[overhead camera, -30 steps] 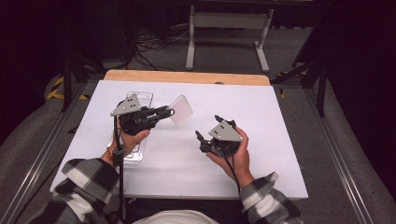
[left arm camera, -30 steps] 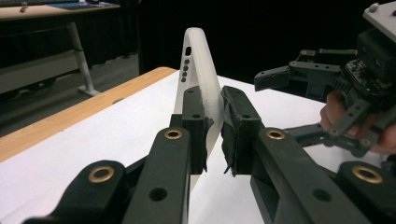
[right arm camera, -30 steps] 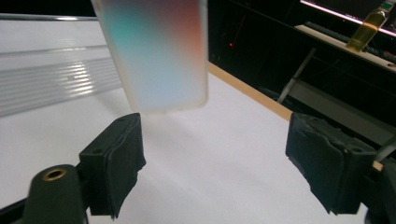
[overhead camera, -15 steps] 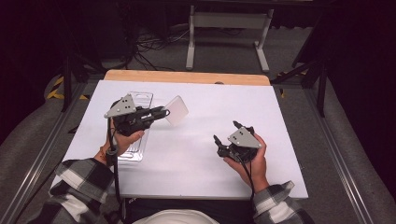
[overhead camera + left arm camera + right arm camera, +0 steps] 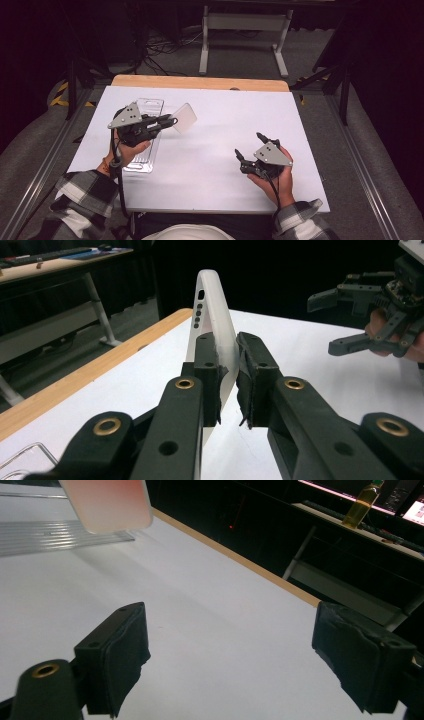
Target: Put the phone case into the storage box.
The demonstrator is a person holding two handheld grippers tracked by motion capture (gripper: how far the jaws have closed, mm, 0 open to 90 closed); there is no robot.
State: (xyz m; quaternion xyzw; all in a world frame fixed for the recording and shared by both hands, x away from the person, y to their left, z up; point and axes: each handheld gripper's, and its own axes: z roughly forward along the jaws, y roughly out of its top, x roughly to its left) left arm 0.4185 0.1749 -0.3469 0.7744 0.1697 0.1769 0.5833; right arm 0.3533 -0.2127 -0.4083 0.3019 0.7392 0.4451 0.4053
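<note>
The left gripper [image 5: 227, 385] clamped a white phone case [image 5: 212, 325] upright on edge between its black jaws, above the white table [image 5: 300, 360]. Farther off, the right gripper [image 5: 345, 320] hung with jaws apart.

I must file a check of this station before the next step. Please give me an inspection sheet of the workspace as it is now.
Surface: white table top with a wooden strip along the far edge, no spills seen.
Job's things: translucent phone case held off the table; clear plastic tray lying flat by the left hand.
Clutter: nothing seen on the table.
Grippers: left gripper shut on the phone case; right gripper open, holding nothing, above the table.
Cables: black cable trailing from the left gripper toward the person.
Surroundings: dark room, grey metal stand beyond the table, bottle on a desk.
</note>
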